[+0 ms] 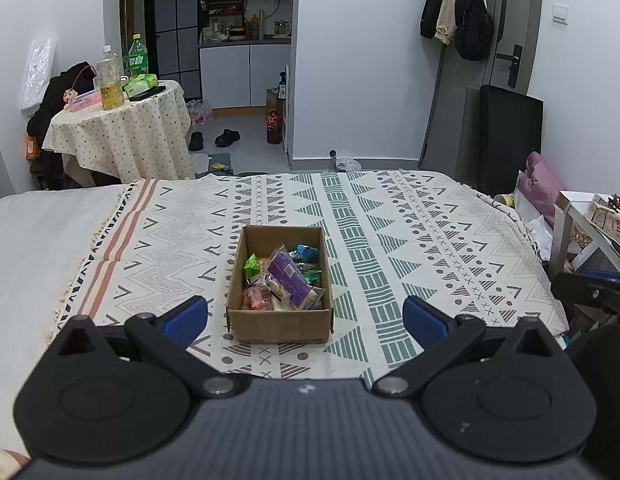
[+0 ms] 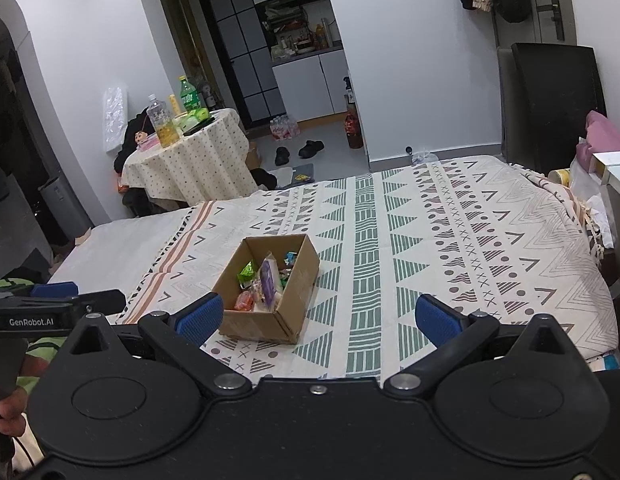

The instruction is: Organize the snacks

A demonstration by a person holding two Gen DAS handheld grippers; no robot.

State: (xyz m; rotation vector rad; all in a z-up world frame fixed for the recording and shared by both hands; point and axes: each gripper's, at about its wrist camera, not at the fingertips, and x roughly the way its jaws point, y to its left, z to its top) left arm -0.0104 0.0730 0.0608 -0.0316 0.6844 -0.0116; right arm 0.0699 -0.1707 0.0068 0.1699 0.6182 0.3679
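Left wrist view: left gripper [image 1: 305, 316], jaws spread wide and empty, held back facing the cardboard box [image 1: 279, 322] of snack packets [image 1: 287, 274] on the patterned bedspread [image 1: 430, 240], seemingly staged for a reach; right wrist view: right gripper [image 2: 320, 316] likewise agape, empty, box [image 2: 265, 324] left of centre.

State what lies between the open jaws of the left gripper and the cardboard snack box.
Only bare patterned bedspread lies between the left gripper and the brown cardboard box of wrapped snacks; the left wrist view shows this.
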